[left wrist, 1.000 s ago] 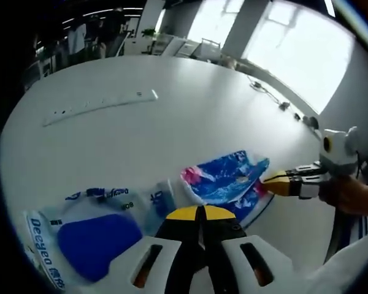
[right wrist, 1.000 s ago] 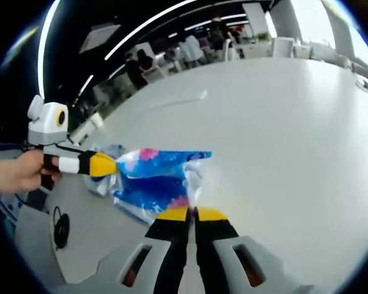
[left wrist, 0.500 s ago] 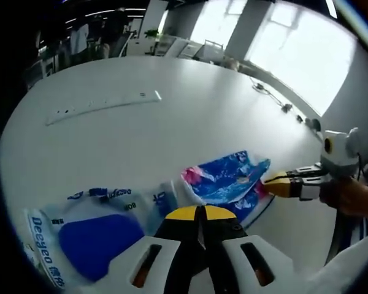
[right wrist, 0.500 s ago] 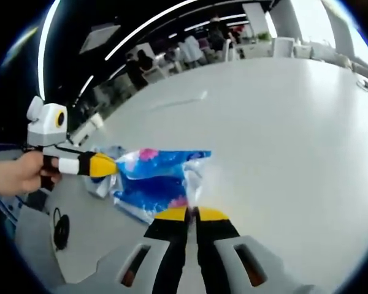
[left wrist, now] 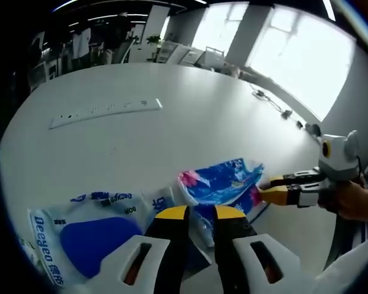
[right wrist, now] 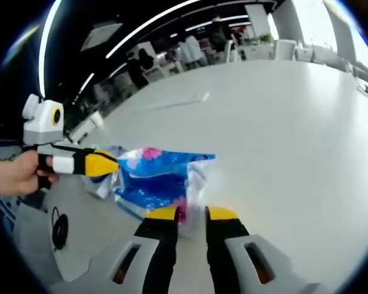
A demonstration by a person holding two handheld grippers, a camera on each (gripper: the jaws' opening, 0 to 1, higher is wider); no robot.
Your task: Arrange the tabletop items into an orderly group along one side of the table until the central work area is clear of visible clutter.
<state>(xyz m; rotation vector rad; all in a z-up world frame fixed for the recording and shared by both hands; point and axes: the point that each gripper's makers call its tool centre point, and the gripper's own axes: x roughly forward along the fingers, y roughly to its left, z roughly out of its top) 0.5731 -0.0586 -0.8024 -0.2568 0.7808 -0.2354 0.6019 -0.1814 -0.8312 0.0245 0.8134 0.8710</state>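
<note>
Two grippers meet over a large white desk (left wrist: 190,122), each with its yellow-tipped jaws a little apart and clamped on nothing. In the left gripper view, the left gripper (left wrist: 200,214) rises from 6 o'clock, and the crumpled edge of a blue and pink plastic bag (left wrist: 224,182) lies in the gap between its jaws. The bag sits on the desk just past the jaw tips, toward 3 o'clock. A clear packet with a dark blue patch and blue lettering (left wrist: 89,229) lies flat at 8 o'clock, touching the bag's near edge. A long white power strip (left wrist: 104,113) rests well apart at 11 o'clock. The right gripper (left wrist: 276,191) comes in from 3 o'clock, held by a hand (left wrist: 356,202), its tips at the bag's far edge.

In the right gripper view, the right gripper (right wrist: 191,214) rises from 6 o'clock with the bag (right wrist: 156,177) just beyond and partly between its tips. The left gripper (right wrist: 107,164) reaches in from 9 o'clock, held by a hand (right wrist: 12,174), its tip touching the bag
</note>
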